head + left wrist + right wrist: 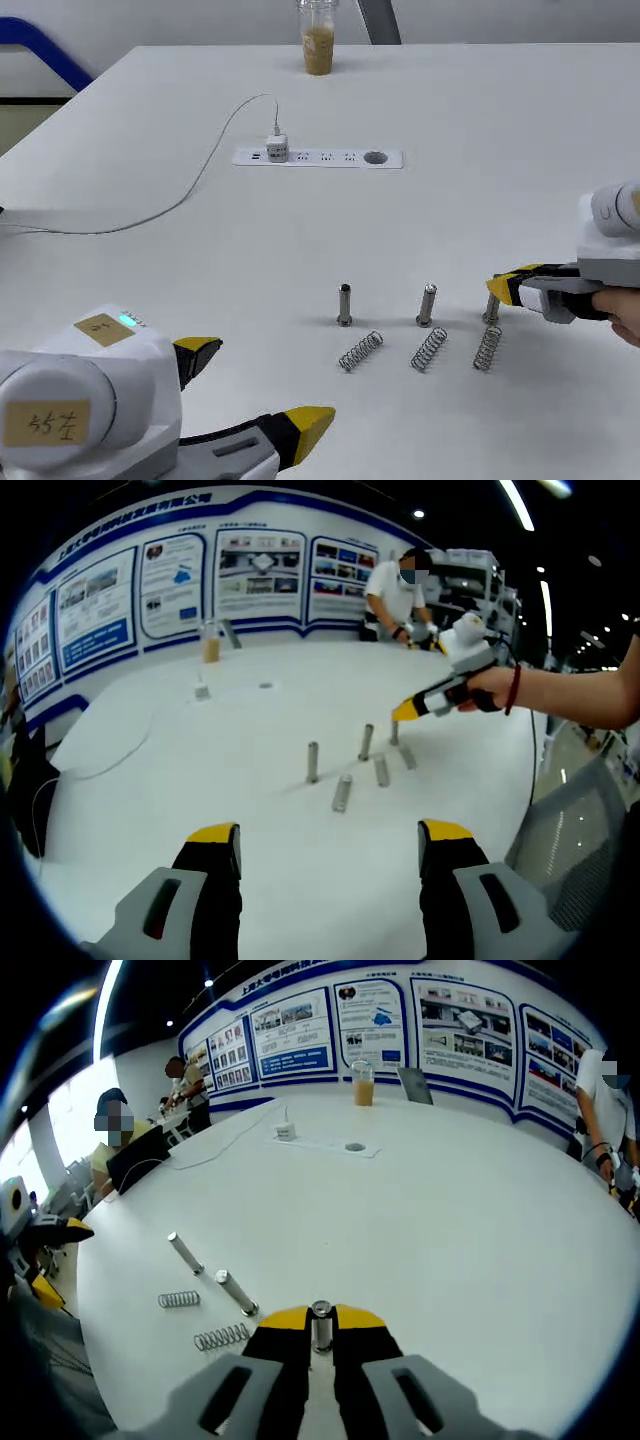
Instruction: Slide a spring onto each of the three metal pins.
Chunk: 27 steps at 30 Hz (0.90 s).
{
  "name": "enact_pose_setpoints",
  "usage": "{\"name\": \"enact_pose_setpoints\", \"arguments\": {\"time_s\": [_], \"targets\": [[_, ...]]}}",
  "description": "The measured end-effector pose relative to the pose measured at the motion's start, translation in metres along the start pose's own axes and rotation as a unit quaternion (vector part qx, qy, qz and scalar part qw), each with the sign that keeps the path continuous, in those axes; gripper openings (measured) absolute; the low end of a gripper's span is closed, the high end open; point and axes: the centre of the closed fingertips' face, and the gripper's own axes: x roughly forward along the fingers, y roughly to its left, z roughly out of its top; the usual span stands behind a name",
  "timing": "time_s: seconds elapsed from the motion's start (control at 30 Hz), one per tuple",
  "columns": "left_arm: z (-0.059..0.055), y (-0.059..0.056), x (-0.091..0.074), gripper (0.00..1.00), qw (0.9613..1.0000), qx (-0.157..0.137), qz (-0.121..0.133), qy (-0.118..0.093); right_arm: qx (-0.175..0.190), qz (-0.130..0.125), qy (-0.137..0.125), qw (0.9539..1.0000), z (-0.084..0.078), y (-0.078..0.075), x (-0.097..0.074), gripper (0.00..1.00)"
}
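While the right tool (498, 288) sits at 3 o'clock, its jaws are closed on the right pin (491, 311), which stands upright on the bench (300, 240). Middle pin (427, 304) and left pin (344, 305) stand bare. Three springs (429, 348) lie flat, one just at 6 o'clock of each pin. Left tool (258, 385) at 7 o'clock, jaws wide apart, empty.

Beyond the middle pin (427, 304) bare surface (300, 240) runs open to the power strip (318, 157), leftward stands the left pin (344, 305), three springs (429, 348) lie just nearer, and the right gripper (497, 290) clamps its jaws round the third pin (320, 1322) just right.
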Motion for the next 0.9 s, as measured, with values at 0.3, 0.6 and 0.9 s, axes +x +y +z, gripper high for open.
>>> {"name": "enact_pose_setpoints", "arguments": {"time_s": [0.3,0.6,0.9], "targets": [[-0.0009,0.0012,0.0001,0.72,1.0000,-0.007,0.002,-0.003,-0.011,0.001,0.008,0.9999,-0.0045,0.0049,-0.0040,0.08],[-0.0016,0.0007,-0.0002,0.72,1.0000,-0.004,0.002,-0.002,-0.012,0.001,0.011,0.9999,-0.0056,0.0067,-0.0044,0.09],[-0.0009,-0.0022,0.0003,0.71,1.0000,-0.002,-0.003,-0.004,0.004,-0.008,0.010,0.9999,-0.0056,0.0048,-0.0052,0.09]]}}
